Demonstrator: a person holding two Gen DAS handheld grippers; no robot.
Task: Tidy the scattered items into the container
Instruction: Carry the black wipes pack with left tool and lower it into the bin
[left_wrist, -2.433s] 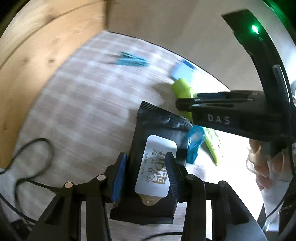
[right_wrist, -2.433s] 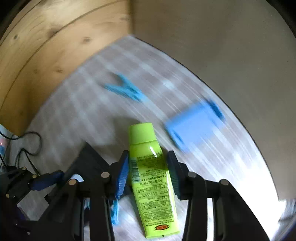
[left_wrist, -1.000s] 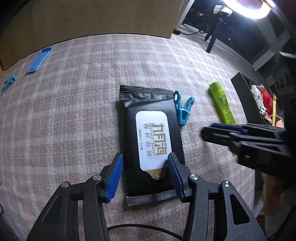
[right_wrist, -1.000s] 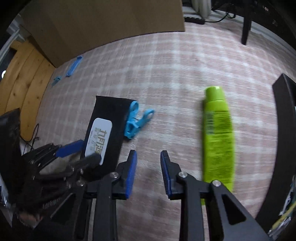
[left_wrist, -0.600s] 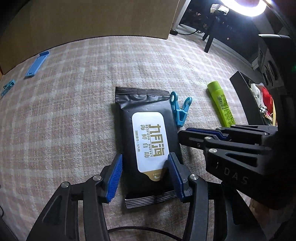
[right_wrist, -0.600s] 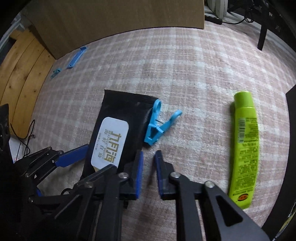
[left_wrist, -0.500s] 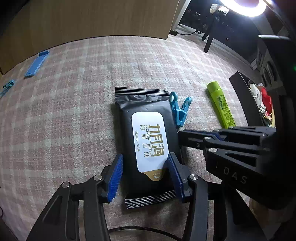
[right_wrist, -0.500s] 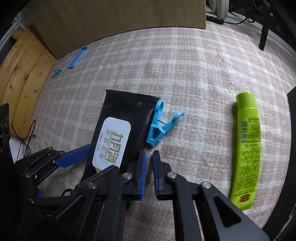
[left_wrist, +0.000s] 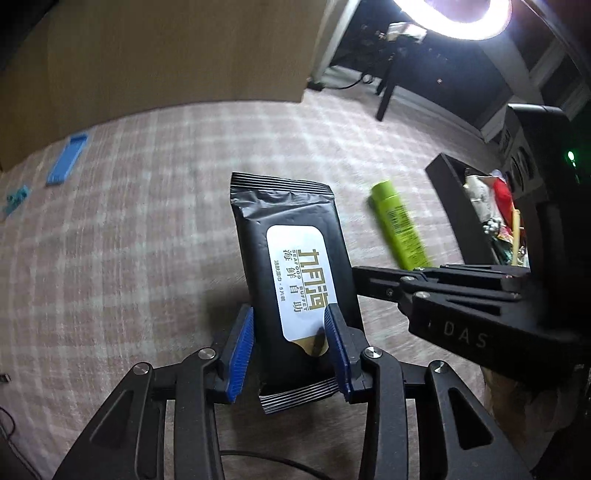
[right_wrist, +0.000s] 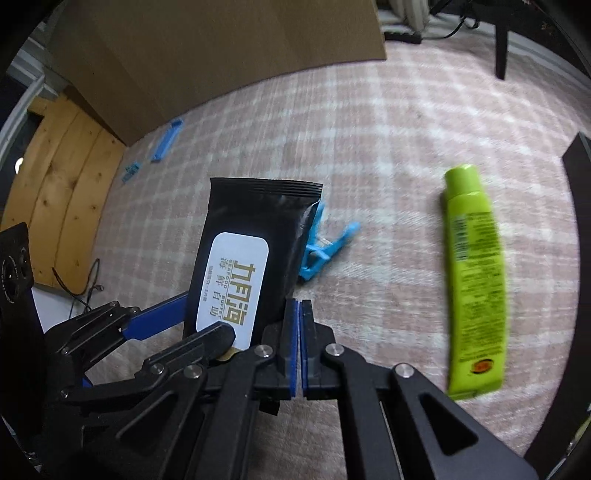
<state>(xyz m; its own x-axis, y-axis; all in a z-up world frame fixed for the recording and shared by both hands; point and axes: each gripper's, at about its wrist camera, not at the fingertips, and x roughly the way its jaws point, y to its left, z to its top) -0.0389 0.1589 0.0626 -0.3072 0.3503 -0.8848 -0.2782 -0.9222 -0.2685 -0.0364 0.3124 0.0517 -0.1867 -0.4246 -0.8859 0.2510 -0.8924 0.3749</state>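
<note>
Left wrist view: the left hand-held gripper has just been closing, and its blue pads now pinch the lower part of the black wipes pack, which is tilted up off the checked carpet. The green tube lies on the carpet near the black container, which already holds mixed items.

Right wrist view: the right hand-held gripper is fully closed with nothing between its pads, just beside the pack's right edge. A blue clothes peg lies partly behind the pack; the green tube lies well to the right.
</note>
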